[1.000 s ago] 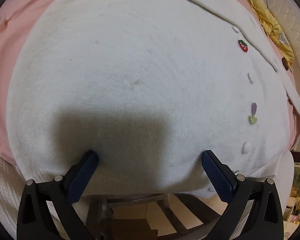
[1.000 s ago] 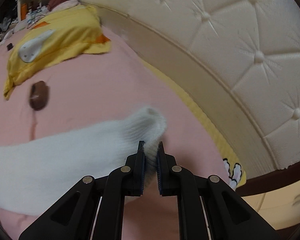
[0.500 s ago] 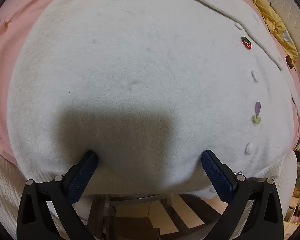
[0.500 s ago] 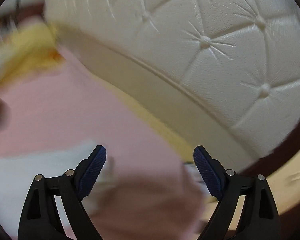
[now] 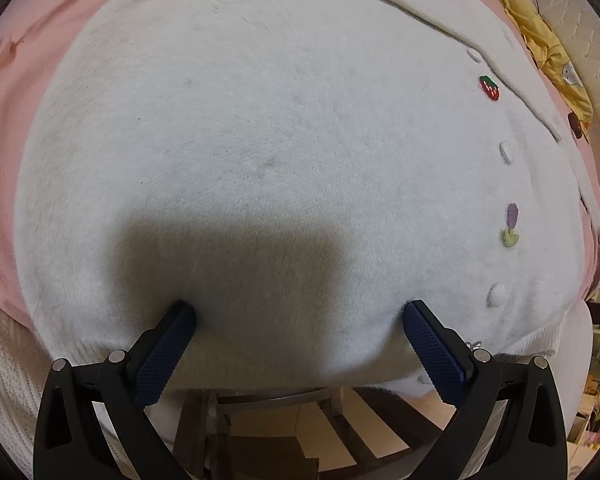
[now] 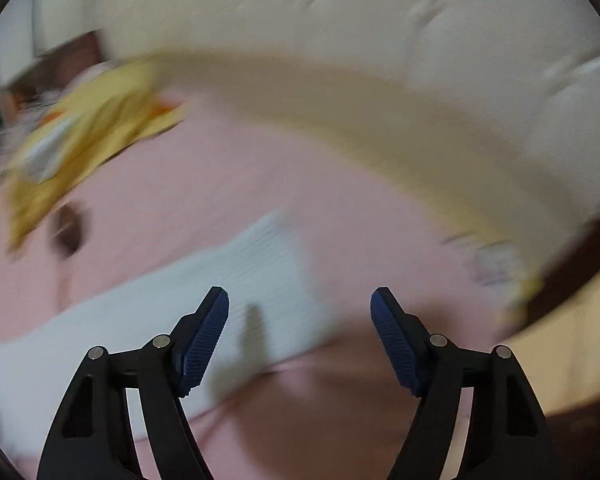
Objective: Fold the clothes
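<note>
Left gripper presses its wide-open jaws onto the fluffy white knit cardigan; right gripper, jaws just narrowing yet apart, hovers empty above its ribbed sleeve.

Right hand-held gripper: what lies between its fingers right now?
Nothing gripped: in the right wrist view the right hand-held gripper is open over the white sleeve and the pink sheet.

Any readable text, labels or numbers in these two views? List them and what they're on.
None readable.
White cardigan: only pictures, a strawberry patch and a purple flower patch, no letters.
Yellow cloth: a small print, no letters visible.
Right wrist view: too blurred to read anything.
</note>
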`<action>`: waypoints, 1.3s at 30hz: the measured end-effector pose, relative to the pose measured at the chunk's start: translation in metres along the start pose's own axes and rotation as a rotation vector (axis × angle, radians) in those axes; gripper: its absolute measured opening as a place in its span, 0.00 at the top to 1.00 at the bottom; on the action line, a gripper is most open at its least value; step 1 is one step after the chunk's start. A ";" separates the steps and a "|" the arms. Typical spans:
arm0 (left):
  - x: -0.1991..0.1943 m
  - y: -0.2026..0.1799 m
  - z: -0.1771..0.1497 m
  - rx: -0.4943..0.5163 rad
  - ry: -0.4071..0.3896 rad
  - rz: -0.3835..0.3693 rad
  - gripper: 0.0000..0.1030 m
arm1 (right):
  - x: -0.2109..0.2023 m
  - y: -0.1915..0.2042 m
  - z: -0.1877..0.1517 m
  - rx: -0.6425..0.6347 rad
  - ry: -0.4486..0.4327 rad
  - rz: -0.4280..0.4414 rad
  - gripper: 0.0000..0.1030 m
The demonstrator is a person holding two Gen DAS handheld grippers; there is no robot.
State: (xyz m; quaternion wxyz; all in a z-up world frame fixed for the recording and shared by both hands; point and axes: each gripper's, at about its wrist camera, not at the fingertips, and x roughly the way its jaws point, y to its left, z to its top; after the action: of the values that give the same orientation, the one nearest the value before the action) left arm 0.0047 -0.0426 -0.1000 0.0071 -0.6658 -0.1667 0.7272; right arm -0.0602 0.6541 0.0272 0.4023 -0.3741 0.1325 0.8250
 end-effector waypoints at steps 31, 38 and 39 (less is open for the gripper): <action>0.019 -0.031 -0.043 0.061 -0.021 0.018 0.00 | -0.384 0.251 -0.295 -0.619 0.047 0.479 0.27; 0.020 -0.036 -0.054 0.048 -0.034 -0.006 0.00 | -0.375 0.245 -0.298 -0.600 0.075 0.490 0.27; 0.018 -0.036 -0.055 0.043 -0.044 -0.019 0.00 | -0.373 0.243 -0.297 -0.588 0.078 0.499 0.27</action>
State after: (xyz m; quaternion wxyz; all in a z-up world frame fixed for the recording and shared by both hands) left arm 0.0488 0.0089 -0.1117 0.0245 -0.6478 -0.1576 0.7449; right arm 0.0539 0.1328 0.0738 0.0595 -0.4611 -0.0077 0.8853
